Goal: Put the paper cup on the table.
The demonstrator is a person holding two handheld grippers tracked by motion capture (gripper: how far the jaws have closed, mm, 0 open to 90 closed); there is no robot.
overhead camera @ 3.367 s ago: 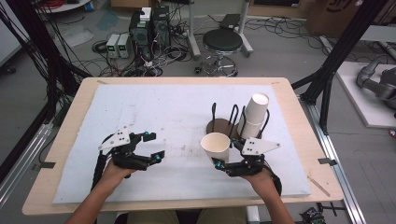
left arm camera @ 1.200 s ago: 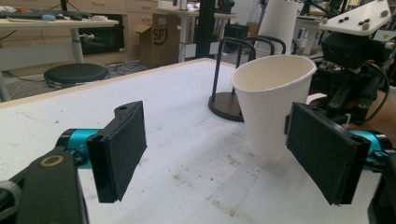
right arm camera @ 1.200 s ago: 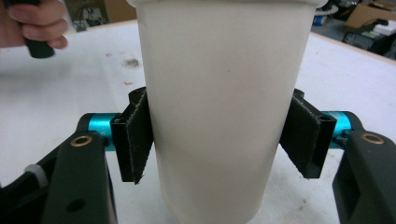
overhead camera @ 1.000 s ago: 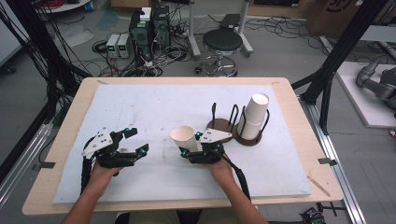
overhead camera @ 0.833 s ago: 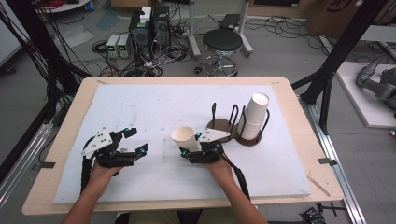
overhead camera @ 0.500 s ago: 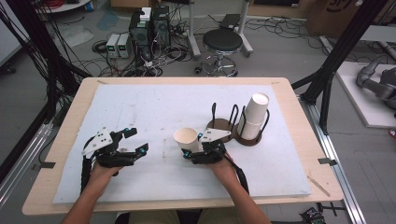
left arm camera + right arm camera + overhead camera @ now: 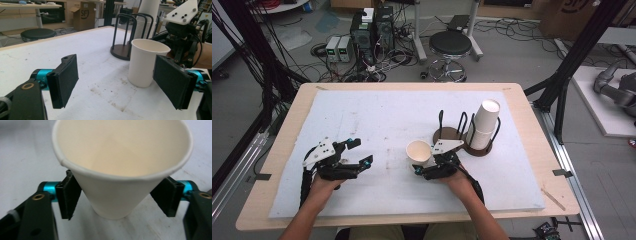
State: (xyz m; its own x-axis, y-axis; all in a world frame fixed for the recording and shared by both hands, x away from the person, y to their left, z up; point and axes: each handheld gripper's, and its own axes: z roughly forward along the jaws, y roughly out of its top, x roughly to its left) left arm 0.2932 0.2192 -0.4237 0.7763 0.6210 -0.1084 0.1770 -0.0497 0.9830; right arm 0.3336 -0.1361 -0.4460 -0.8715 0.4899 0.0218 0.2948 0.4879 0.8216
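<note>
Jaws of the right gripper [image 7: 117,200], just opened, were parted around a paper cup [image 7: 419,153] set upright on the mat just left of the cup rack [image 7: 462,135], while the left gripper [image 7: 357,155] was held open, empty, well left of it.

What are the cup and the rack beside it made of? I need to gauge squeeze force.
Cup: apparently thin paper, matte off-white, with a rolled rim and a side seam; probably crushes easily. Rack: looks like black-coated metal wire loops on a dark round base, possibly wood.
</note>
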